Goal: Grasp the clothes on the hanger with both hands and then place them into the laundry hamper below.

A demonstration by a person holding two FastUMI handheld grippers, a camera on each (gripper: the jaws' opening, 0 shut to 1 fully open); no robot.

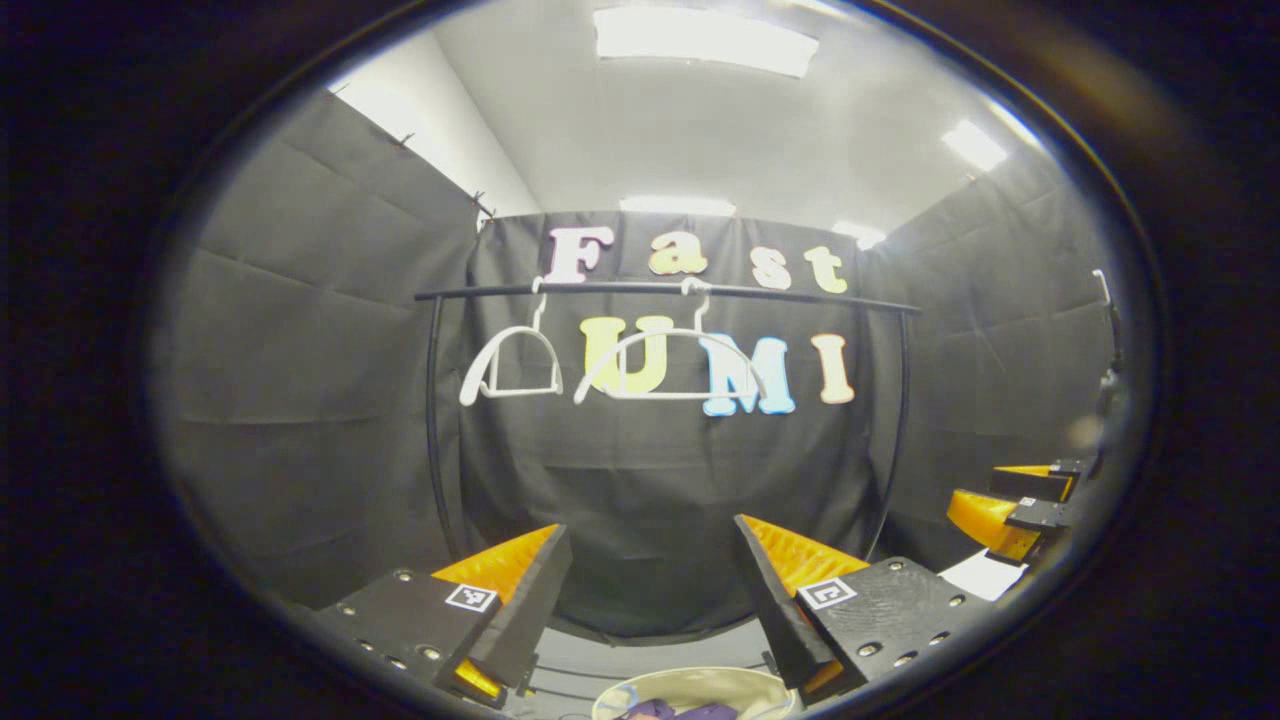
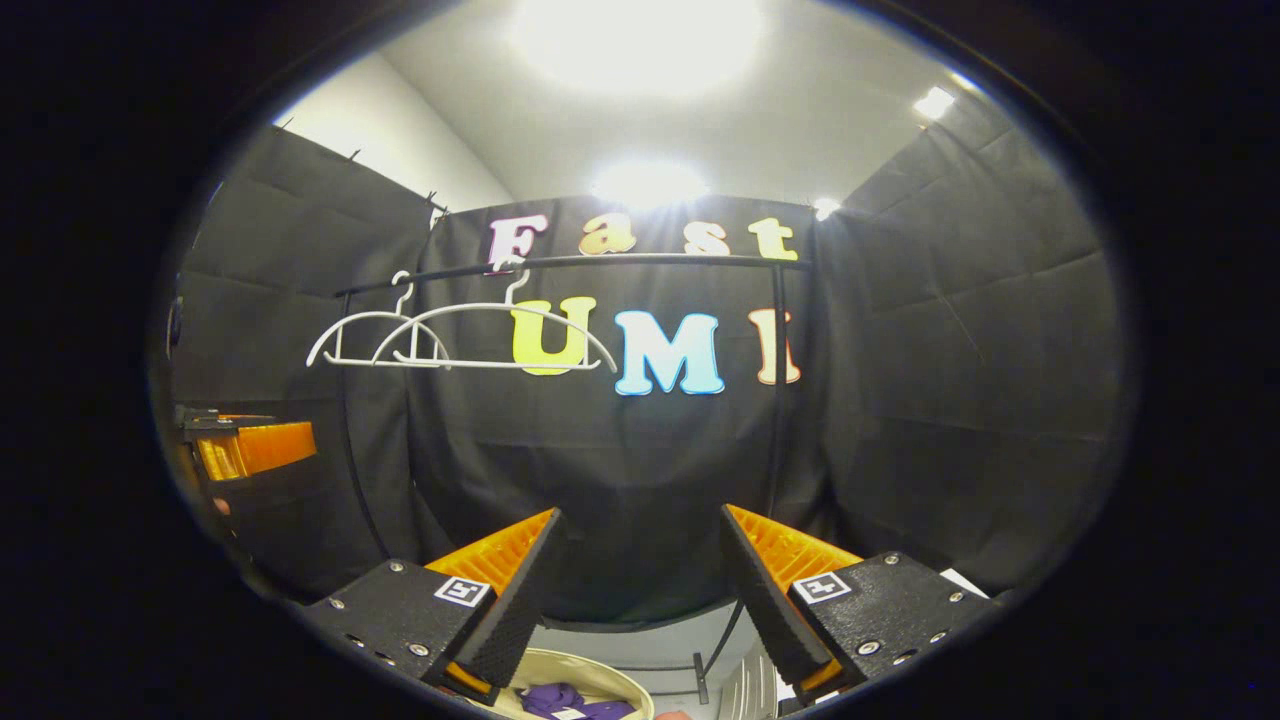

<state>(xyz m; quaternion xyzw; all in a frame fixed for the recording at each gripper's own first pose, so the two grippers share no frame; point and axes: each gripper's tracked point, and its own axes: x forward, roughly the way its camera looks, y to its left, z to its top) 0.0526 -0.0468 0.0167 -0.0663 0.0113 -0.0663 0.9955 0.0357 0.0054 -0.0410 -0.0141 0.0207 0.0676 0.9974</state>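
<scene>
Two bare white hangers [image 1: 512, 360] [image 1: 672, 365] hang on the black rail [image 1: 660, 290]; the right gripper view shows the same hangers [image 2: 372, 340] [image 2: 500, 335] on the rail [image 2: 570, 264]. Purple clothes [image 1: 675, 711] lie in the cream laundry hamper [image 1: 700, 688] at the bottom edge, also seen as purple clothes [image 2: 565, 700] in the hamper [image 2: 590, 680]. My left gripper [image 1: 650, 545] is open above the hamper, nothing between its fingers. My right gripper [image 2: 640, 535] is open too, and it shows at the right of the left gripper view [image 1: 1015, 505]. The left gripper appears at the left [image 2: 245, 445].
The rail stands on black uprights [image 1: 434, 430] [image 1: 900, 420] in front of the black cloth wall. The rack's base bars [image 2: 700, 675] run over a pale floor [image 1: 650, 660] beside the hamper. Ceiling lights [image 1: 700, 38] are bright overhead.
</scene>
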